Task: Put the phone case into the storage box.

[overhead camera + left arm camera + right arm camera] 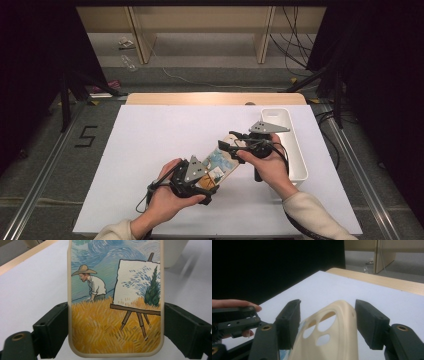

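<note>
While left tongs (113,332) clamp phone case (115,302) | right tongs (327,322) straddle its top

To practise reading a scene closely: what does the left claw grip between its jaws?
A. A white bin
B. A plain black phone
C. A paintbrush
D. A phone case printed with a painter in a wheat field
D: in the left gripper view, the jaws of the left claw press on both long edges of the phone case, whose print shows a man in a straw hat beside an easel.

Painted phone case (115,302) clamped between the black jaws.
</note>
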The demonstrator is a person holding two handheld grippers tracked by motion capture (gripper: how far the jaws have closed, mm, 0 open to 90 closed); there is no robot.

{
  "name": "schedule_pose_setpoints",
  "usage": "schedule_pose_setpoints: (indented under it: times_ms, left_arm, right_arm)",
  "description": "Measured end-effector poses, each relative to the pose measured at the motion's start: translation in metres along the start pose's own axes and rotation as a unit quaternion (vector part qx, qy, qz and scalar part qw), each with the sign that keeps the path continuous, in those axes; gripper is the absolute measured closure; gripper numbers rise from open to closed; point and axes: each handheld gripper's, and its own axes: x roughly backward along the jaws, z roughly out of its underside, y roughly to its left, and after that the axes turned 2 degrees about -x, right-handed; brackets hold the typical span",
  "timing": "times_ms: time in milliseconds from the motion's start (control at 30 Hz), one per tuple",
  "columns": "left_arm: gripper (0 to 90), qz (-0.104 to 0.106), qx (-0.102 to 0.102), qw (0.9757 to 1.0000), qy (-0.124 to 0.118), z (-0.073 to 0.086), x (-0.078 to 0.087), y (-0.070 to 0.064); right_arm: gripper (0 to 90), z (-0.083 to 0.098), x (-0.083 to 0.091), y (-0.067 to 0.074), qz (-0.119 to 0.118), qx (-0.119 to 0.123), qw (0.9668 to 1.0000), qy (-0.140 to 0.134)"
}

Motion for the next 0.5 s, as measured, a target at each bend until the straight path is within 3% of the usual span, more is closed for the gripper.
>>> schedule_pose_setpoints:
  times_ms: [500]
  left_arm:
    - [11.7,0.004,-0.007,0.9999,0.010,0.0019,-0.0035,-0.0015]
  right_arm:
    - [63.4,-0.0002,0.0024,-0.0017,-0.024,-0.033,0.9991,-0.008]
